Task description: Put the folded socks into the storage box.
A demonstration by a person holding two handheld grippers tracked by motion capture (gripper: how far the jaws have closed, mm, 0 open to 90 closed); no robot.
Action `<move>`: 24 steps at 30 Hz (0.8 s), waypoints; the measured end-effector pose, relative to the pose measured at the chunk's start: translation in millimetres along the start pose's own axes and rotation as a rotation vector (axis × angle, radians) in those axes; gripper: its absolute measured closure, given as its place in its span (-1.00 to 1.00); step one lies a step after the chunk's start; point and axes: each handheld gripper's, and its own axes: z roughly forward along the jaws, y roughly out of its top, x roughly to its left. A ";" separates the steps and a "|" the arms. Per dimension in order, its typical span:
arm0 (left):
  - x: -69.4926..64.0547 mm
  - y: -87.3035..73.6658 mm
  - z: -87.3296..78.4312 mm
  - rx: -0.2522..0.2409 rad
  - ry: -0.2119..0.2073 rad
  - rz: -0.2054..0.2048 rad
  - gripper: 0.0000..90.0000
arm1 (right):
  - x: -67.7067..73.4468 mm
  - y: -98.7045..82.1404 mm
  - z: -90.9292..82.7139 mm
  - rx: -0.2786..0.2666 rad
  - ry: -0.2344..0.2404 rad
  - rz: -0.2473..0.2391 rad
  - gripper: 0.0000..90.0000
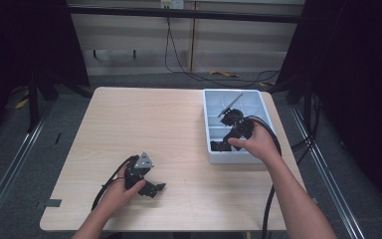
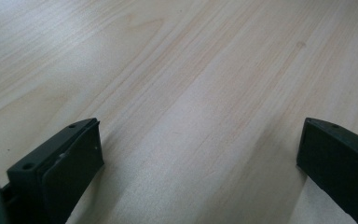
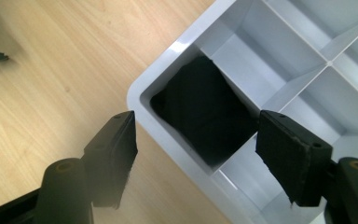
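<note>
A white compartment tray point(image 1: 207, 124) stands at the table's right side. A flat black object point(image 3: 200, 107) lies in its corner compartment, the one nearest the tray's near left corner point(image 1: 219, 146). My right gripper point(image 3: 196, 123) hangs over that corner, open. One jaw is above the table outside the rim point(image 3: 168, 56) and the other is above the tray, and neither touches the black object. In the high view a hand holds the right gripper point(image 1: 229, 135) over the tray's front. My left gripper point(image 1: 156, 188) rests low at the table's near left, open point(image 2: 200, 126), with bare wood between its jaws.
A thin grey rod point(image 1: 231, 103) lies slanted in the tray's far compartments. The wooden table point(image 1: 144, 124) has its front edge close below the left hand. Cables trail from both grippers off the near edge. Dark frames and floor cables surround the table.
</note>
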 end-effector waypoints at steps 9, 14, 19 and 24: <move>0.0 0.0 0.0 0.001 0.000 0.000 -1.00 | 8.4 -10.2 -6.1 -0.011 0.010 -0.017 -0.39; -0.1 0.0 0.0 0.000 -0.001 -0.002 -1.00 | 10.1 -18.6 -5.6 -0.009 0.013 -0.016 -0.40; -0.2 -0.1 0.0 0.000 -0.001 -0.004 -1.00 | 10.6 -26.7 -6.5 -0.010 0.010 -0.019 -0.41; 0.3 0.1 -0.4 0.007 -0.002 0.006 -1.00 | 12.3 -32.8 -7.9 -0.011 -0.003 -0.036 -0.41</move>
